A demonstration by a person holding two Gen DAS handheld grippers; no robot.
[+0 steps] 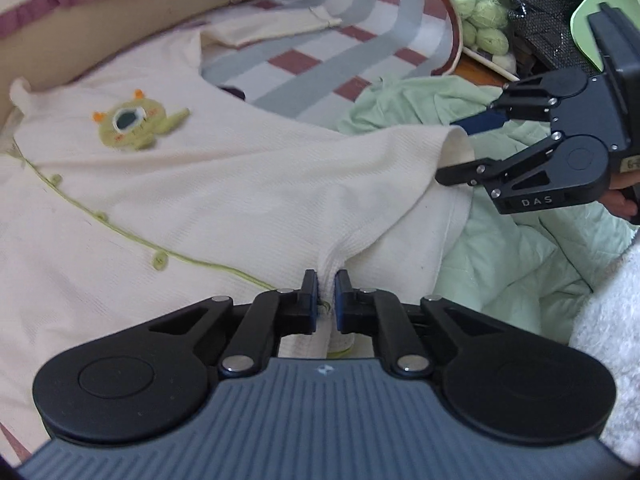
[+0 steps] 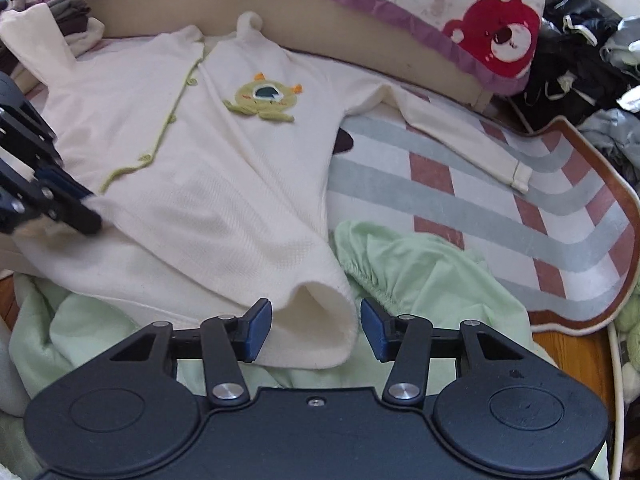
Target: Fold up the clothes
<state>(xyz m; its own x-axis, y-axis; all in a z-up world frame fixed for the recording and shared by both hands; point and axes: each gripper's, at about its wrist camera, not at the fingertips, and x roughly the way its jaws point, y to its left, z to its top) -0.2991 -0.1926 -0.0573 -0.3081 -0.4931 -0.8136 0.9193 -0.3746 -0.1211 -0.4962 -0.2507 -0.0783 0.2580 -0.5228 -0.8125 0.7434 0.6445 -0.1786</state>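
Note:
A cream baby romper with a green monster patch lies spread flat. Its long sleeve reaches out over the striped mat. My left gripper is shut on a bunched fold of the romper's lower edge, and it shows at the left edge of the right wrist view. My right gripper stands open around the romper's leg cuff. The cuff lies between the blue pads, which do not squeeze it.
Crumpled pale green fabric lies under the romper's lower end. A striped mat covers the surface. A red-bear pillow sits behind, dark clothes at far right, green yarn balls beyond the mat.

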